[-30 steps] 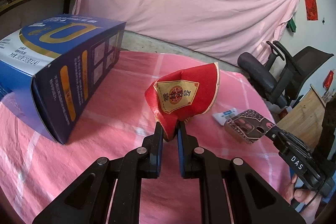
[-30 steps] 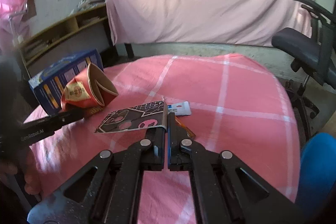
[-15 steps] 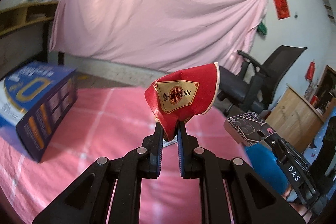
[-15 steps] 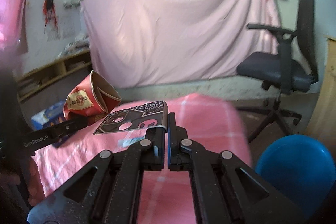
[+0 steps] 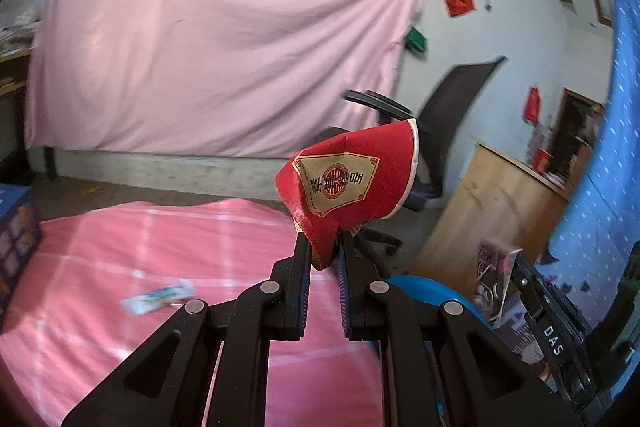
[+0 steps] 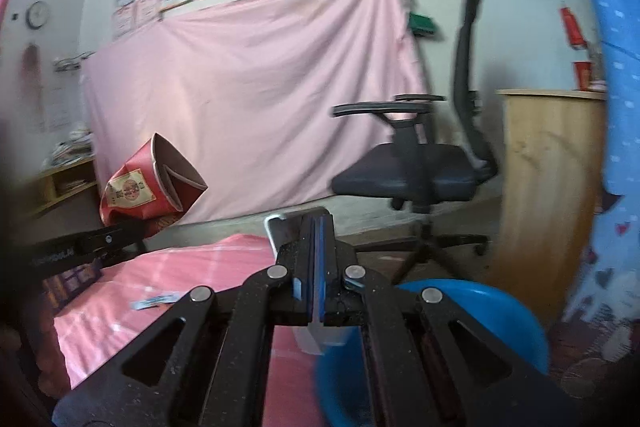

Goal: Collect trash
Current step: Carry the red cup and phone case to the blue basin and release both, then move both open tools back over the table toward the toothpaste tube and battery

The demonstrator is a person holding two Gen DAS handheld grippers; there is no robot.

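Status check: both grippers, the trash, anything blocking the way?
Left gripper shut on crushed red paper cup. Right gripper shut on flat patterned card. Blue bin just beyond the table edge; small wrapper on the pink tablecloth. Nothing blocking.

Blue box (image 5: 14,247) cut off; wrapper (image 5: 158,301) blurred

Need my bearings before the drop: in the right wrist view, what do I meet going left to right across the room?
Crushed red paper cup in the left gripper → office chair → wooden cabinet → blue dotted curtain.
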